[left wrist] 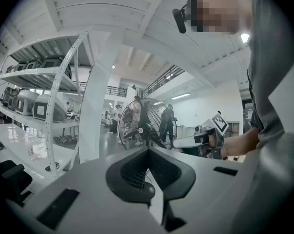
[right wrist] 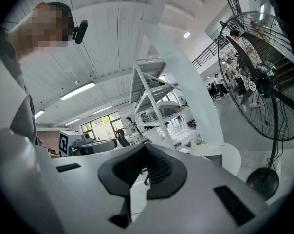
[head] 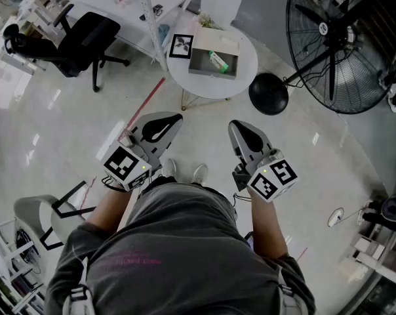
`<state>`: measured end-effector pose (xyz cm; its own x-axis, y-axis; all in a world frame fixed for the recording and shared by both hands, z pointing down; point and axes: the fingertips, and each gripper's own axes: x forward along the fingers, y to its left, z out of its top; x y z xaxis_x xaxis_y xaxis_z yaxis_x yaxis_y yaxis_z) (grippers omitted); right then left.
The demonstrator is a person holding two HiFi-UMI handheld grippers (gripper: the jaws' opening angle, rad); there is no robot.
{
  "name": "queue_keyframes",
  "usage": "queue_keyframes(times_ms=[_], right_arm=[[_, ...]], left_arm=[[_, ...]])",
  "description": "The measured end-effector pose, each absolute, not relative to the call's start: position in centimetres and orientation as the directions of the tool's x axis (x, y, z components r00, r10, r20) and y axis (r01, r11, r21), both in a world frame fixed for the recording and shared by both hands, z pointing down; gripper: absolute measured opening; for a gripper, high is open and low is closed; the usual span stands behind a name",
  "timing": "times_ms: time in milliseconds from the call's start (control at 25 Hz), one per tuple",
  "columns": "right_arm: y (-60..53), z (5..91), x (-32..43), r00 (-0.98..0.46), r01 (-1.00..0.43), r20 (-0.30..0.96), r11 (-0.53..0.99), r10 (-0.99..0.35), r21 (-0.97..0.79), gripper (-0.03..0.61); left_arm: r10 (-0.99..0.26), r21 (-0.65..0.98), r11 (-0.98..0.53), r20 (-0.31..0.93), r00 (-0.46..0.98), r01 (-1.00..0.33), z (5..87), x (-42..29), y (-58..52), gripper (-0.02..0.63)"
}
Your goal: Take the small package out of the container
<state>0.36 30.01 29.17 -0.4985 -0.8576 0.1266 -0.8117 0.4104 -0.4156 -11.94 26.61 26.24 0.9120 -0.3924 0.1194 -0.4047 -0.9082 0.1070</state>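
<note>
A small green and white package (head: 218, 60) lies in an open grey container (head: 199, 65) on a round white table (head: 247, 77) some way ahead of me. I hold both grippers close to my body, roughly level and well short of the table. My left gripper (head: 177, 116) has its jaws together with nothing between them, and its tips (left wrist: 148, 150) meet in the left gripper view. My right gripper (head: 234, 125) is shut and empty too, with its tips (right wrist: 146, 145) touching in the right gripper view.
A black-and-white marker card (head: 181, 46) and a white box (head: 214, 42) share the table. A large floor fan (head: 342, 51) with a round black base (head: 268, 93) stands right of it. A black office chair (head: 80, 41) and a long white desk are at the left, and a grey seat (head: 37, 215) is near my left side.
</note>
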Motion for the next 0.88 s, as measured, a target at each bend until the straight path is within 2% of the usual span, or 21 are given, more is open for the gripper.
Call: queue_keyframes(times_ms=[440,880], right_arm=[[30.9,29.3,2.0,-0.511,-0.822,0.131,0.439,-0.849,-0.364,0.021],[33.7,30.6,4.2,-0.542,-0.802,0.143,0.458,-0.828,-0.384,0.021]], left_arm=[[-0.417,0.098,-0.898,0.122,0.901,-0.429,26.5,-10.0,28.0,0.014],[-0.441,0.106,-0.885,0.122,0.889,-0.453,27.7,-8.1,30.7,0.014]])
